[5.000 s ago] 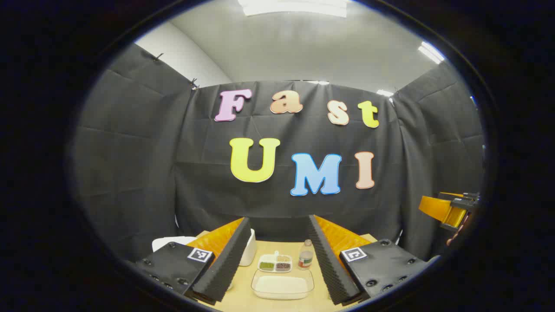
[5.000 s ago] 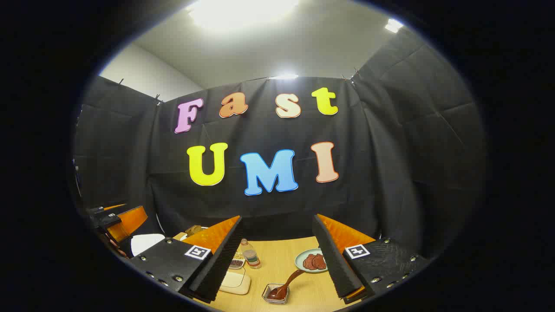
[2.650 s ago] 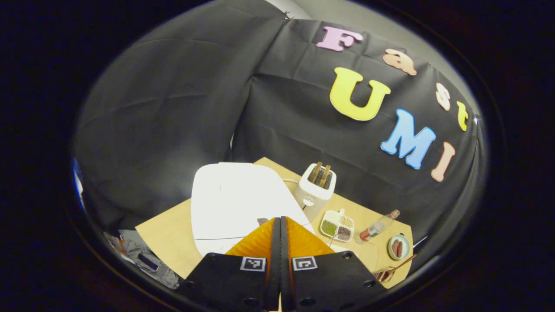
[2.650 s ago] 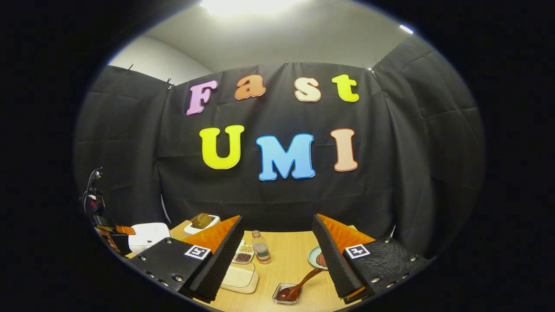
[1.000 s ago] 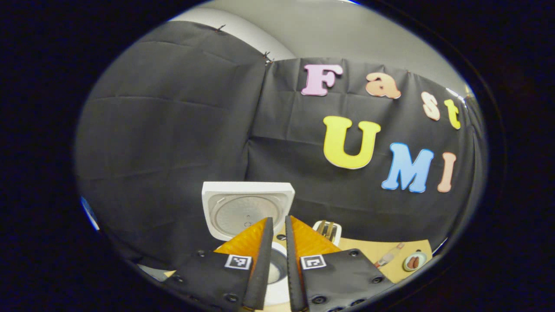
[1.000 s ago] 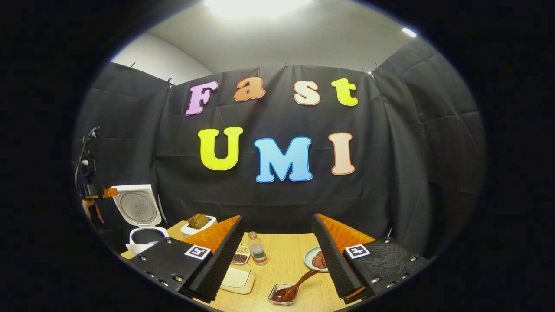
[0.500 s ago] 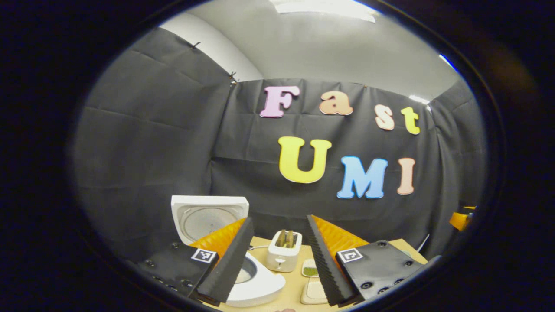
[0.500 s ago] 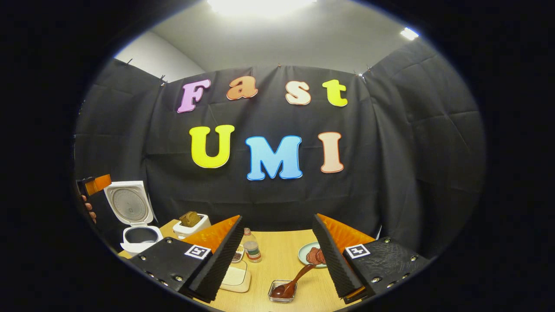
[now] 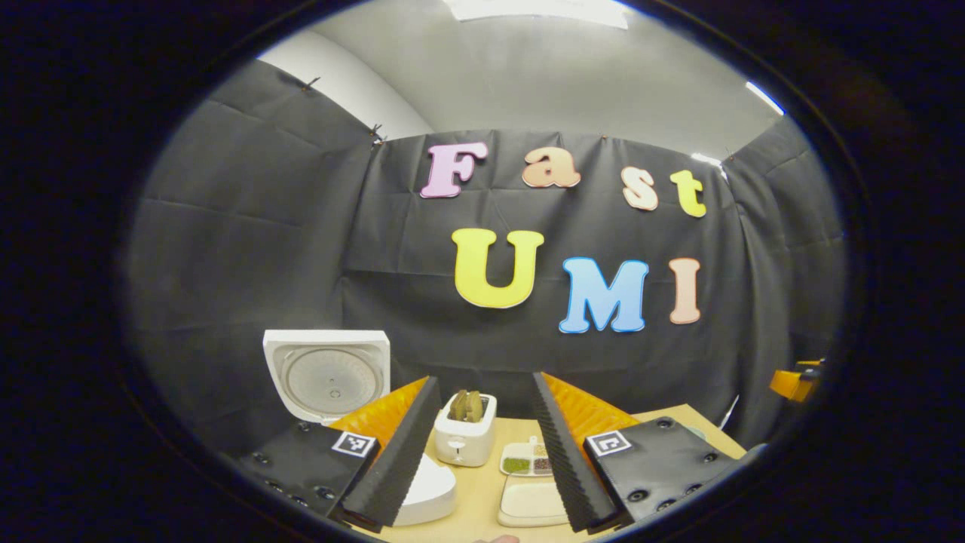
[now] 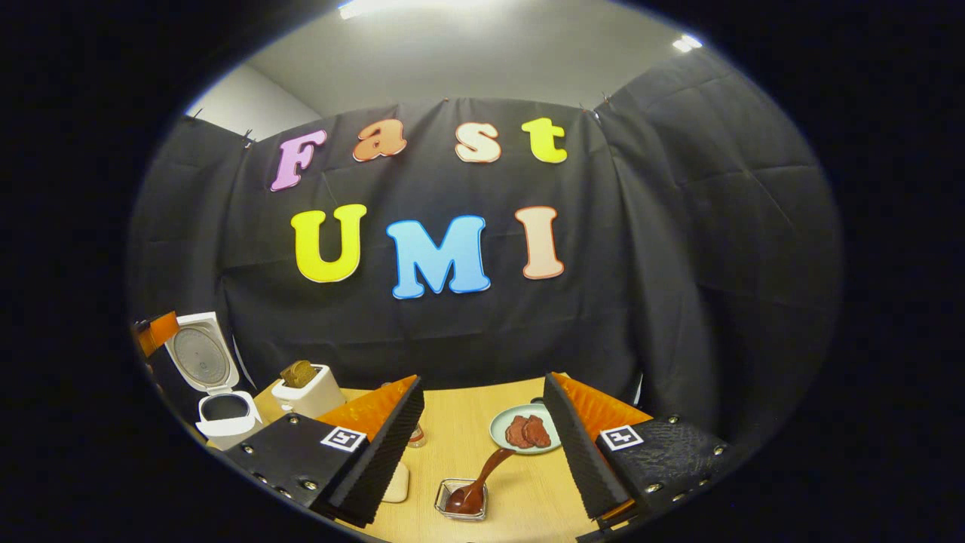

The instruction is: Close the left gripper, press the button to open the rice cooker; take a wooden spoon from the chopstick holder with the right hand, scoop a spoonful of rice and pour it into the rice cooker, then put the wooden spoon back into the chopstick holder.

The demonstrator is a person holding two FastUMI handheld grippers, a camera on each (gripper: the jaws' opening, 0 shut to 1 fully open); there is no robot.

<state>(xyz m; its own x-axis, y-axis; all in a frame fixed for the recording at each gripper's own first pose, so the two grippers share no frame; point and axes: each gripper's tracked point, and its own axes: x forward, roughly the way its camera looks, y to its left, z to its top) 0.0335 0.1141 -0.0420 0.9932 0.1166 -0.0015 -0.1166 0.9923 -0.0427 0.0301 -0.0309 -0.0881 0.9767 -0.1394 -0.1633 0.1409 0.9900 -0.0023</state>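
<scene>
The white rice cooker (image 9: 426, 490) stands at the left with its lid (image 9: 326, 375) raised upright. My left gripper (image 9: 484, 378) hovers above the table, open and holding nothing, to the right of the cooker. A shallow tray of rice (image 9: 531, 501) lies between its fingers. In the right gripper view the wooden spoon (image 10: 479, 479) leans in a small clear holder (image 10: 461, 501) on the table. My right gripper (image 10: 483, 378) is open and empty above it. The open rice cooker (image 10: 222, 416) sits far left there, with the left gripper (image 10: 154, 332) beside its lid.
A white toaster (image 9: 465, 437) with bread stands behind the cooker. A divided dish of grains (image 9: 528, 460) sits past the rice tray. A plate of meat (image 10: 525, 431) lies behind the spoon holder, and a small bottle (image 10: 416, 435) shows partly behind my right gripper's left finger.
The left gripper went from nearly shut over the open cooker to open and swung right. The right gripper's view shifted slightly right toward the spoon.
</scene>
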